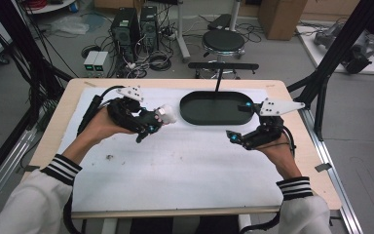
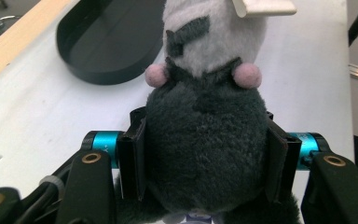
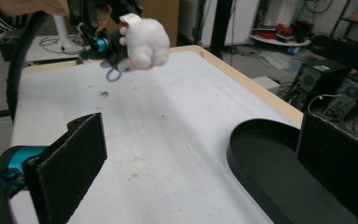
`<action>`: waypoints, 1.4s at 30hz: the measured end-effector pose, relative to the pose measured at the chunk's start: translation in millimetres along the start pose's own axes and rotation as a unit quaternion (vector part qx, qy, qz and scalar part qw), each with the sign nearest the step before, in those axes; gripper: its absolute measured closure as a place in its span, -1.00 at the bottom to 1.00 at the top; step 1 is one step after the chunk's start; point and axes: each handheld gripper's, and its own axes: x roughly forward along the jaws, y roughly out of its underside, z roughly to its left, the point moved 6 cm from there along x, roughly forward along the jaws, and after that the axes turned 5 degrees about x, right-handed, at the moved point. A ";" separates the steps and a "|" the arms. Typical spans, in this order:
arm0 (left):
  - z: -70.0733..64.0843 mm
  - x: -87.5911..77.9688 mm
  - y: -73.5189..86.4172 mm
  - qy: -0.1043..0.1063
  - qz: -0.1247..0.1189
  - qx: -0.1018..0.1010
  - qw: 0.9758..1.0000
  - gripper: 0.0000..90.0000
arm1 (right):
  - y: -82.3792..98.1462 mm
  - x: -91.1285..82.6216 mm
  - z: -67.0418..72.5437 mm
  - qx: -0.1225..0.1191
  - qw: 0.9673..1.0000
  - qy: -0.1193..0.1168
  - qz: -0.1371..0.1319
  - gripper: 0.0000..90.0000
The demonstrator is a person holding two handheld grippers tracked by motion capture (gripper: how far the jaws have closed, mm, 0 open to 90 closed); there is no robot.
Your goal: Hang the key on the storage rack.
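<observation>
A small plush toy [image 2: 207, 135], dark grey in the body with a pale grey head and pink cheeks, is clamped between the jaws of my left gripper [image 2: 205, 161]. In the high view the left gripper [image 1: 152, 122] holds the plush toy [image 1: 166, 114] in the air, just left of the black oval tray [image 1: 216, 108]. The right gripper view shows the toy [image 3: 144, 44] from afar, white and rounded, above the table. My right gripper [image 1: 239, 122] is open, jaws wide apart with nothing between them, at the tray's near right end. Its pads [image 3: 70, 163] frame the tray [image 3: 270, 158].
A white mat [image 1: 175, 165] covers the wooden table [image 1: 63, 105]. A small dark speck [image 1: 109, 157] lies on the mat at the left. Beyond the table stand a stool [image 1: 223, 41], computer towers [image 1: 125, 27] and cables on the floor. Black frame posts [image 1: 331, 53] rise at the right.
</observation>
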 end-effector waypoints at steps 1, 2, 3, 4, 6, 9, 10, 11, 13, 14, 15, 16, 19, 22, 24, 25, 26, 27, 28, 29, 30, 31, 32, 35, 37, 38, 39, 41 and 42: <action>-2.5 2.2 -1.6 0.005 0.001 0.005 1.000 -0.02 | -2.4 2.5 1.3 0.000 1.000 -0.006 0.003 -0.98; -5.0 4.7 -3.4 0.010 0.004 0.010 1.000 -0.01 | -6.1 7.5 2.4 -0.002 1.000 -0.016 0.006 -0.98; -5.0 4.7 -3.4 0.010 0.004 0.010 1.000 -0.01 | -6.1 7.5 2.4 -0.002 1.000 -0.016 0.006 -0.98; -8.5 8.6 -6.7 0.014 0.003 0.015 1.000 -0.02 | -8.9 12.9 3.7 -0.005 1.000 -0.024 0.014 -0.98; -10.8 10.8 -9.0 0.020 0.001 0.018 1.000 -0.02 | -11.4 18.3 5.7 -0.009 0.999 -0.034 0.024 -0.98; -13.3 13.5 -11.3 0.026 -0.001 0.022 0.999 -0.02 | -15.6 25.9 8.4 -0.017 0.998 -0.046 0.032 -0.98; -14.9 15.9 -12.9 0.029 0.001 0.026 0.999 -0.02 | -17.2 28.9 10.0 -0.019 0.998 -0.052 0.038 -0.98; -14.9 15.9 -12.9 0.029 0.001 0.026 0.999 -0.02 | -17.2 28.9 10.0 -0.019 0.998 -0.052 0.038 -0.98; -16.7 18.2 -14.4 0.031 -0.002 0.026 0.999 -0.02 | -20.1 35.7 12.4 -0.030 0.997 -0.061 0.048 -0.98; -18.2 19.7 -15.9 0.033 -0.004 0.029 0.999 -0.02 | -21.0 39.1 14.1 -0.030 0.996 -0.067 0.050 -0.98; -18.2 19.7 -15.9 0.033 -0.004 0.029 0.999 -0.02 | -21.0 39.1 14.1 -0.030 0.996 -0.067 0.050 -0.98; -19.4 20.9 -16.9 0.036 0.000 0.033 0.999 -0.02 | -21.2 44.8 15.7 -0.036 0.995 -0.076 0.062 -0.98; -22.1 23.3 -18.8 0.040 -0.001 0.032 0.999 -0.02 | -21.2 50.8 18.2 -0.039 0.993 -0.086 0.072 -0.98; -27.3 29.7 -22.8 0.048 0.004 0.047 0.998 -0.02 | -20.7 62.3 22.5 -0.048 0.989 -0.106 0.088 -0.98; -30.1 33.1 -24.1 0.052 0.004 0.049 0.997 -0.02 | -20.4 66.5 24.0 -0.050 0.988 -0.112 0.094 -0.98; -30.1 33.1 -24.1 0.052 0.004 0.049 0.997 -0.02 | -20.4 66.5 24.0 -0.050 0.988 -0.112 0.094 -0.98; -31.8 35.5 -25.2 0.054 0.008 0.055 0.997 -0.02 | -20.6 69.5 24.5 -0.051 0.987 -0.116 0.096 -0.98; -31.8 35.5 -25.2 0.054 0.008 0.055 0.997 -0.02 | -20.7 70.7 24.4 -0.051 0.987 -0.115 0.096 -0.98; -34.0 36.9 -25.7 0.058 0.006 0.055 0.997 -0.02 | -20.7 71.9 24.8 -0.050 0.987 -0.117 0.095 -0.98; -34.0 36.9 -25.7 0.058 0.006 0.055 0.997 -0.02 | -20.3 72.9 25.1 -0.050 0.987 -0.121 0.096 -0.98; -35.8 38.0 -26.0 0.059 0.008 0.059 0.996 -0.02 | -20.0 74.1 25.5 -0.048 0.986 -0.125 0.096 -0.98; -35.8 38.0 -26.0 0.059 0.008 0.059 0.996 -0.02 | -20.0 74.1 25.5 -0.048 0.986 -0.125 0.096 -0.98; -37.7 38.3 -26.5 0.062 0.010 0.063 0.996 -0.02 | -19.9 77.0 26.7 -0.045 0.985 -0.131 0.099 -0.98; -38.9 39.0 -27.1 0.063 0.009 0.066 0.996 -0.02 | -21.3 81.7 29.7 -0.045 0.983 -0.145 0.104 -0.98; -38.9 39.1 -27.3 0.063 0.012 0.069 0.996 -0.02 | -22.4 85.4 32.2 -0.047 0.981 -0.155 0.111 -0.98; -39.7 39.7 -27.0 0.064 0.014 0.070 0.995 -0.02 | -23.0 87.6 33.9 -0.050 0.979 -0.163 0.115 -0.91; -39.7 39.7 -27.0 0.064 0.014 0.070 0.995 -0.02 | -23.0 87.6 33.9 -0.050 0.979 -0.163 0.115 -0.91; -40.7 40.2 -27.3 0.066 0.011 0.071 0.995 -0.02 | -24.4 92.8 36.8 -0.051 0.976 -0.174 0.122 -0.90; -41.1 39.3 -27.9 0.067 0.011 0.071 0.995 -0.02 | -24.7 94.9 37.6 -0.054 0.974 -0.178 0.126 -0.88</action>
